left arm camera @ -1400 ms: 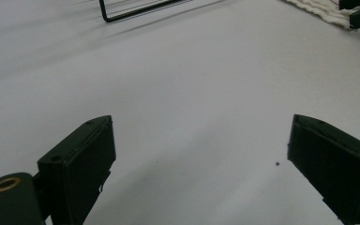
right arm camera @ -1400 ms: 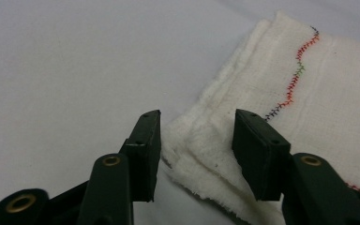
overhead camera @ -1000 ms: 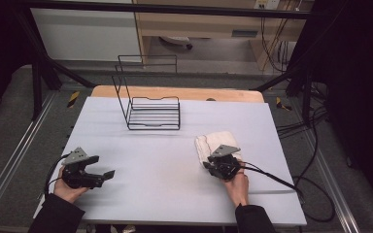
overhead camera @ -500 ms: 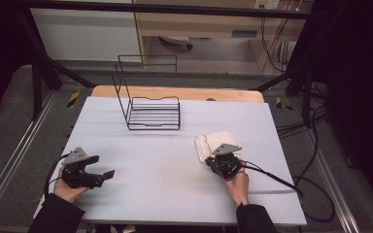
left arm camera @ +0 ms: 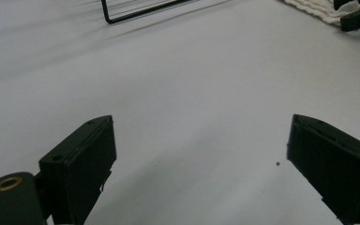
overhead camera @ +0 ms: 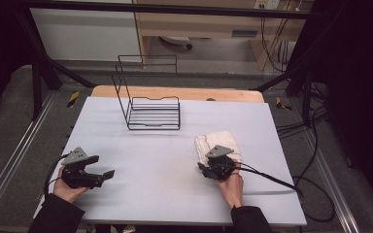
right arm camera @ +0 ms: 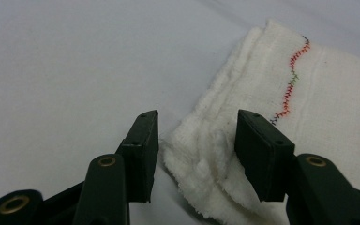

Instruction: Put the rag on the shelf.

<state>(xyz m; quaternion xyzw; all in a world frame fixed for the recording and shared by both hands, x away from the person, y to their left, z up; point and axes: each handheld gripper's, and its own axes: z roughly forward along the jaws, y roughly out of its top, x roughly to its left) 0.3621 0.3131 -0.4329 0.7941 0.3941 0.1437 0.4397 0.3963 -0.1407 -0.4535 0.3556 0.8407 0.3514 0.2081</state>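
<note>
A folded white towel with a coloured stitch line lies right of the table's middle. My right gripper sits at its near-left corner. Its jaws have just been opening and now stand apart, with the rumpled towel corner between them but not pinched. My left gripper rests low at the front left, jaws spread wide over bare table, with nothing between them. Far off in the left gripper view are the towel's edge and a jaw of the right gripper.
A black wire rack stands at the back centre of the pale tabletop; its base wire appears in the left gripper view. Cables trail from the right gripper off the right edge. A wooden strip borders the back.
Both hands stay about where they were. The right gripper remains at the towel's near corner; the left gripper has not moved.
</note>
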